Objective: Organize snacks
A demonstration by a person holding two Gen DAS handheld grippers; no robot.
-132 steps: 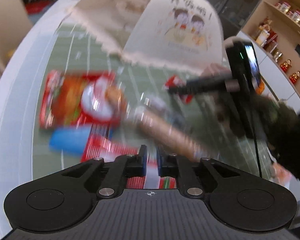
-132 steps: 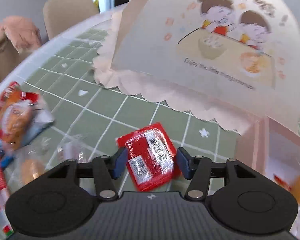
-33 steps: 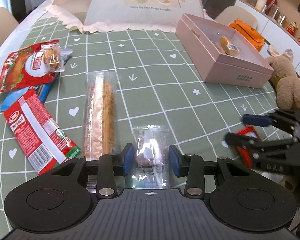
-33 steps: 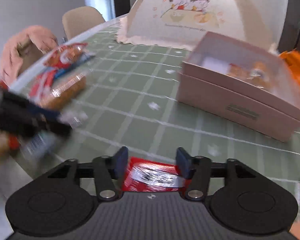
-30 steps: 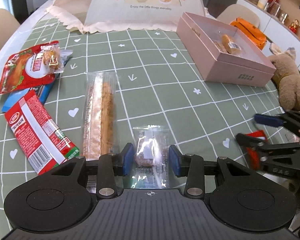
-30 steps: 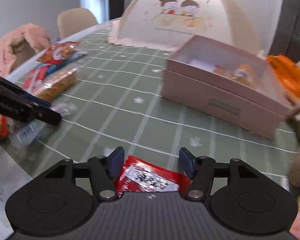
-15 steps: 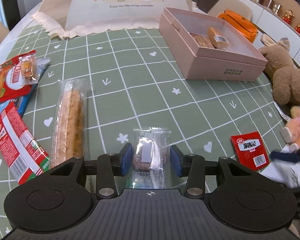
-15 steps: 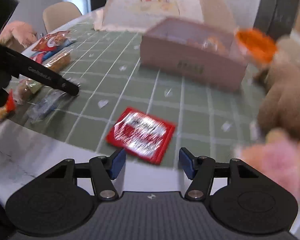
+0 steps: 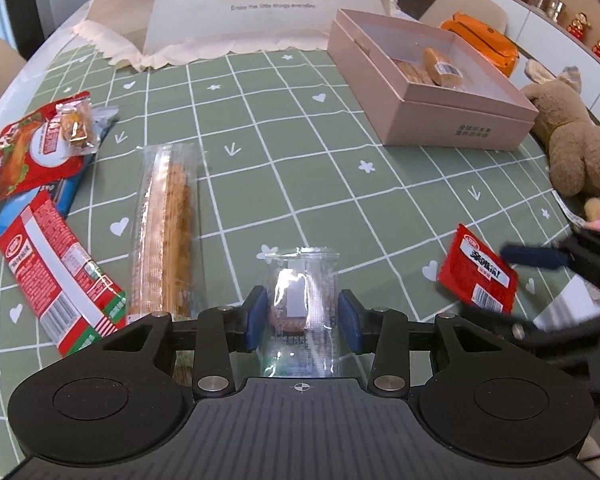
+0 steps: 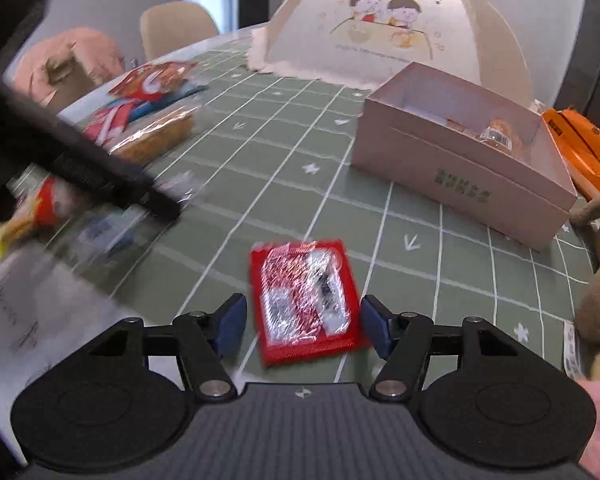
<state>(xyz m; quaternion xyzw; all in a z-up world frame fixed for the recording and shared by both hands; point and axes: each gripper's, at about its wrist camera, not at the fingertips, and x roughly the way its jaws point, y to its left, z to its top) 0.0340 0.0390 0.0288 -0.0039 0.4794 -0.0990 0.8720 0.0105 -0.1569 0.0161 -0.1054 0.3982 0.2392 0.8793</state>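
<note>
A clear snack packet sits between the blue pads of my left gripper. The jaws are closing and grip it just above the green checked tablecloth. A small red packet lies flat on the cloth between the fingers of my right gripper. Those jaws are opening and the pads stand clear of it. In the left wrist view the red packet lies at the right edge. The open pink box holds a few wrapped snacks.
A long stick snack, a red sausage pack and a red pouch on a blue pack lie at the left. A food cover tent stands at the back. Plush toys sit at the right edge.
The right gripper let the red packet down on the cloth, drew back, then came close again with wider jaws around it. The left gripper still holds the clear packet.
</note>
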